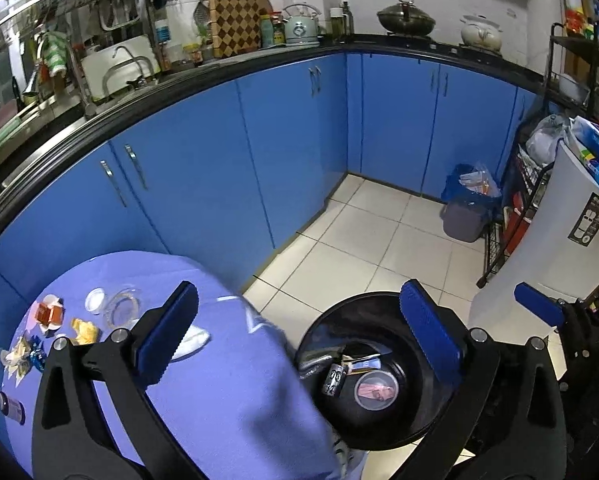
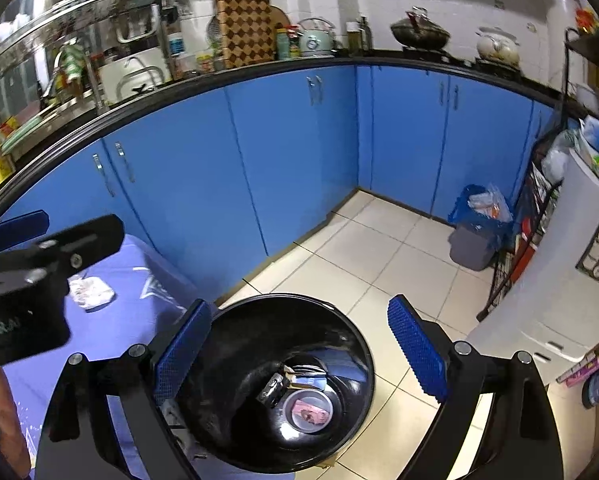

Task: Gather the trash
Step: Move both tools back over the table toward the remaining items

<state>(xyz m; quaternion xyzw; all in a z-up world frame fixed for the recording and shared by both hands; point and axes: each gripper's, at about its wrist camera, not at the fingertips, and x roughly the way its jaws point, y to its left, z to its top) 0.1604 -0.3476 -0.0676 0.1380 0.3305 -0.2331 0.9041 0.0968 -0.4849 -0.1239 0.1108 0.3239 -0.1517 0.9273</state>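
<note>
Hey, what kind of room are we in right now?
A home kitchen, most likely: blue cabinets run under a black countertop, a kettle and a lidded wok sit on it, and a sink faucet shows at the left.

Two tools show, the left tool (image 1: 295, 332) and the right tool (image 2: 303, 352), both with jaws spread wide and nothing between them. One black bin (image 1: 379, 308) sits lower centre, holding one round lidded tub (image 1: 376, 391) and one small can (image 1: 333, 378). One white tissue (image 2: 91, 292) lies on one table (image 1: 227, 380). One grey bin (image 1: 463, 220) stands at right.
</note>
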